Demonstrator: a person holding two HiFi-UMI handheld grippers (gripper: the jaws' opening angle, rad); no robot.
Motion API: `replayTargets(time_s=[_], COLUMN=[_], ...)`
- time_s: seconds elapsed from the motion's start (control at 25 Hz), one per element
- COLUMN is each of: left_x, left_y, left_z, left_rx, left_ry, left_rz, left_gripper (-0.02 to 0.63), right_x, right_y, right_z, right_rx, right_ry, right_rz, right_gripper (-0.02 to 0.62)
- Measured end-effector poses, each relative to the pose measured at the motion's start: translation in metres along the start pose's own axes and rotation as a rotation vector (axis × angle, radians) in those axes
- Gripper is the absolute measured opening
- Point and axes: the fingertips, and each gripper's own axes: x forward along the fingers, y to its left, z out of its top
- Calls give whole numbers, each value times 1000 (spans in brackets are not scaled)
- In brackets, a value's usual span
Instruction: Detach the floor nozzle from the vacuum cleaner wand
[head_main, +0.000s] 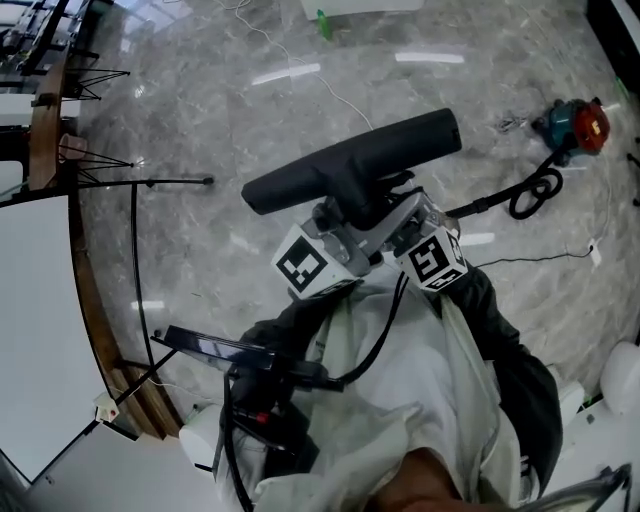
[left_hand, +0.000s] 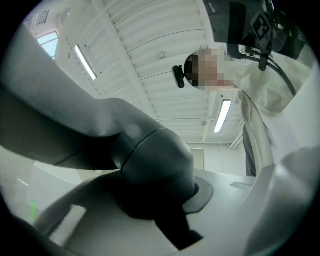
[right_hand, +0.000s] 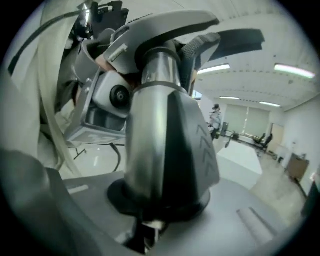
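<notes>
Your pale jacket (head_main: 400, 400) fills the near field directly below the floor nozzle (head_main: 350, 160), which is held up at chest level, well above the marble floor (head_main: 250, 100). Finding: you are working close against the body, so a sudden release would drive one hand toward you.

Floor nozzle: dark and long, lying across both grippers. In the right gripper view it appears still joined to the wand collar (right_hand: 165, 145), the silver-and-grey sleeve running up into the nozzle. I judge separation not yet done.

Left gripper (left_hand: 165, 210): jaws set narrow, clamped on the nozzle's rounded dark neck. That surface is smooth and curved, so under a hard pull the pads could skate off it.

Right gripper (right_hand: 150, 220): jaws drawn close, gripping the wand collar just below the nozzle. The collar tapers, so a straight pull may slide the grip along it rather than part the joint. If a latch holds the joint, I cannot see it. Forcing against one risks a twist and a drop.

Black cable (head_main: 385, 325): it hangs below the nozzle, across the jacket. Drawing your hands apart could snag it.
</notes>
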Motion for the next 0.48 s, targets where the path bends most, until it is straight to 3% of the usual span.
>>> replayTargets(time_s=[0.12, 0.2, 0.32, 0.48], left_x=[1, -3, -6, -2], left_y=[4, -4, -23, -36], left_z=[8, 7, 6, 6], left_rx=[-5, -16, -19, -36], left_ry=[-30, -24, 10, 24], left_rz=[16, -42, -183, -330], left_gripper=[72, 74, 77, 80], right_x=[0, -3, -8, -25], right_y=[-8, -1, 21, 51], right_z=[0, -2, 4, 6], right_rx=[-7, -9, -6, 0], right_ry=[14, 27, -4, -5], right_rz=[-90, -37, 184, 615], right_gripper=[78, 78, 83, 86])
